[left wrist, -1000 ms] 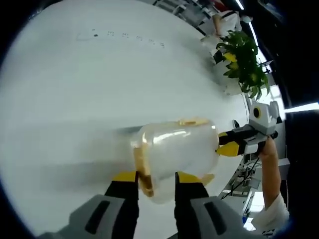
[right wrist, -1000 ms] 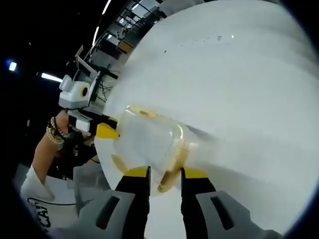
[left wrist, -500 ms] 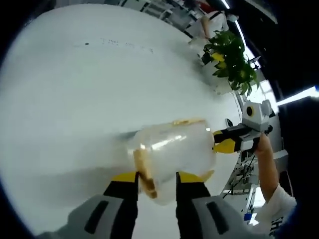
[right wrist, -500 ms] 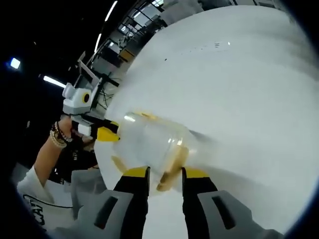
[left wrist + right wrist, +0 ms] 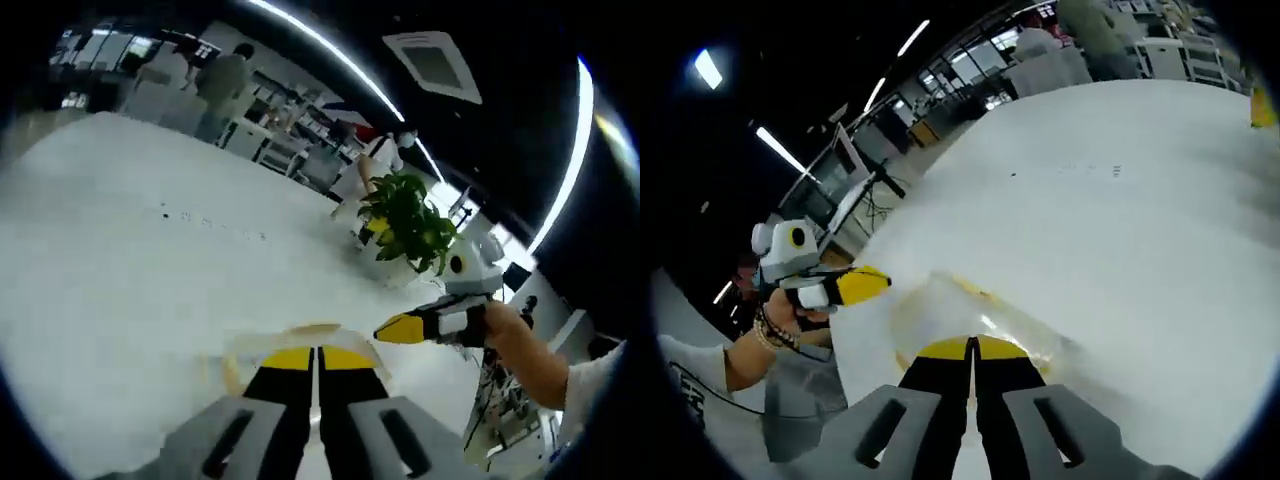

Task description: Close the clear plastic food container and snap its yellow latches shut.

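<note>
Container (image 5: 970, 315) sits low centre on white table (image 5: 120, 250), partly behind left gripper (image 5: 317, 358) and right gripper (image 5: 972, 348). Both jaw pairs, half a second ago straddling yellow latches, now pressed together, lifted: latching probably done.

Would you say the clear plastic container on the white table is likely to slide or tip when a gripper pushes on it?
The container looks empty and thin-walled, so it is probably light and may skid on the smooth white table rather than tip. Its low, wide shape suggests it stays upright. The clear plastic may flex somewhat under the right gripper, whose jaws look shut.
</note>
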Tool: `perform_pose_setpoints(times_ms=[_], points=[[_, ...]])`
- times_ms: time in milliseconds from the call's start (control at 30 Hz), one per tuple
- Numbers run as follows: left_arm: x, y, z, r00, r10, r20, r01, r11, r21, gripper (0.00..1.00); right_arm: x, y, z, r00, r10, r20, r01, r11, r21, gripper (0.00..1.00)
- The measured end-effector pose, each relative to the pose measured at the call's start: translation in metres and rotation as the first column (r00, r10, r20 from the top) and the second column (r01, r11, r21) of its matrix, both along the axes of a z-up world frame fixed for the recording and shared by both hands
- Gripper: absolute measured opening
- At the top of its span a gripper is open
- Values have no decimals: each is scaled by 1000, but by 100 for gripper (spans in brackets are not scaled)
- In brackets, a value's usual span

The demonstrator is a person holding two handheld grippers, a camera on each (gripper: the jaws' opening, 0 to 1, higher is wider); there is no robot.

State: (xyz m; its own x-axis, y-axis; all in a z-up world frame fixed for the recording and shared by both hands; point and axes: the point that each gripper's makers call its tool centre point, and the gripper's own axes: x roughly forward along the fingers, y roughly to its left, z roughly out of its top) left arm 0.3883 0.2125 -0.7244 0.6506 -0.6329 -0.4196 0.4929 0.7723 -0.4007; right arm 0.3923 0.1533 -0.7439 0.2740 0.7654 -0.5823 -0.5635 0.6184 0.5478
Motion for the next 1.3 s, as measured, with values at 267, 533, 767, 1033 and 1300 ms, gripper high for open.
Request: perform_pose_setpoints(times_ms=[267,533,767,1033,1300], points=[[-11,-34,-34,1000,4,21,-7,993,116,0,14,26,-9,998,42,45,-40,998,-39,0],[-20,-42,-41,998,-11,-57,12,1000,16,0,25,32,-16,998,49,43,-47,997,-53,0],[-32,-49,-41,996,-39,-84,40,999,0,0,31,34,-19,998,46,53,-42,997,-71,0],[-45,-49,-43,991,-52,-124,47,998,-41,0,45,33,-16,996,7,85,-1,998,-67,0],[-68,-39,-58,978,-88,-190,93,996,18,0,55,25,-32,996,1,95,14,987,-162,0]])
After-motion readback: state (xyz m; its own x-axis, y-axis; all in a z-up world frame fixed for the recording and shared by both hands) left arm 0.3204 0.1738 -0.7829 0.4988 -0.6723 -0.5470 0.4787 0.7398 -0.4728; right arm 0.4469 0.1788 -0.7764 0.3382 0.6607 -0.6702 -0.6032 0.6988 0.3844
